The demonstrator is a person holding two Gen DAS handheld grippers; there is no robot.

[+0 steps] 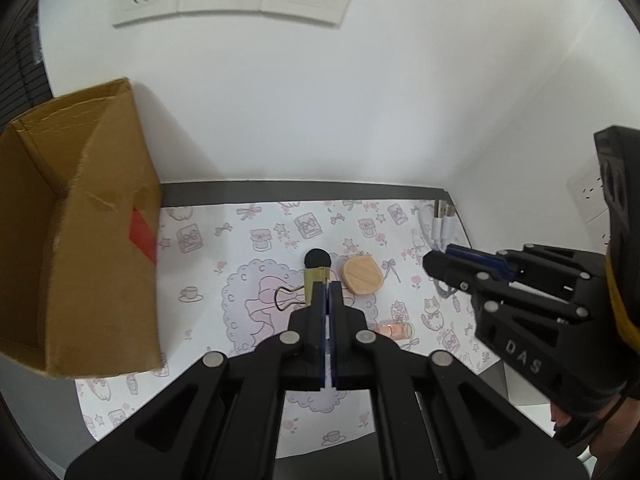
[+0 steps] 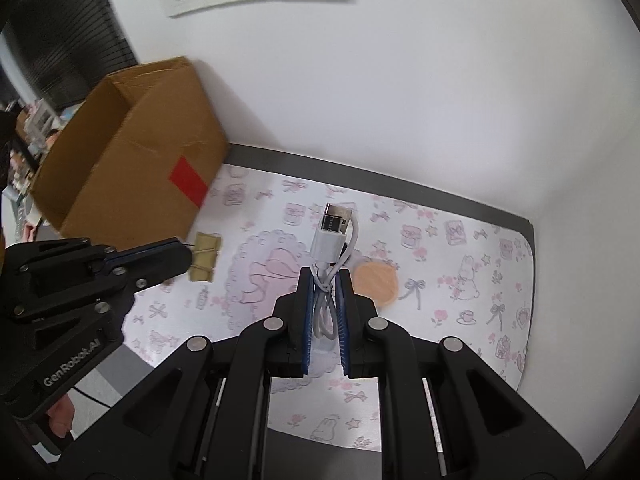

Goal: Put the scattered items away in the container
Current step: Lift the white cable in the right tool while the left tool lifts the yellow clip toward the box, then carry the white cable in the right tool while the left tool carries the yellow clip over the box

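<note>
At the left of the left wrist view stands the open cardboard box (image 1: 80, 232), a red patch on its near wall, resting on the patterned mat (image 1: 224, 248) that covers the counter. To its right, at frame centre, the left claw (image 1: 327, 286) is pinched narrow on a gold binder clip (image 1: 314, 282); in the right wrist view that clip (image 2: 205, 257) hangs at the claw's tip, seemingly lifted clear of the mat. Just right of it lie a black round piece (image 1: 317, 258), a wooden disc (image 1: 361, 275) and, nearer the frame's bottom, a small clear pinkish item (image 1: 394, 329), all loose on the mat. At the far right the right claw (image 1: 434, 262) grips a bundled white USB cable (image 2: 332, 240), its plugs sticking up past the fingertips. Both claws look loaded, so the carrying step seems in hand; next, each load needs swinging leftward over the box's open top and releasing, the left one first since it sits nearer.
</note>
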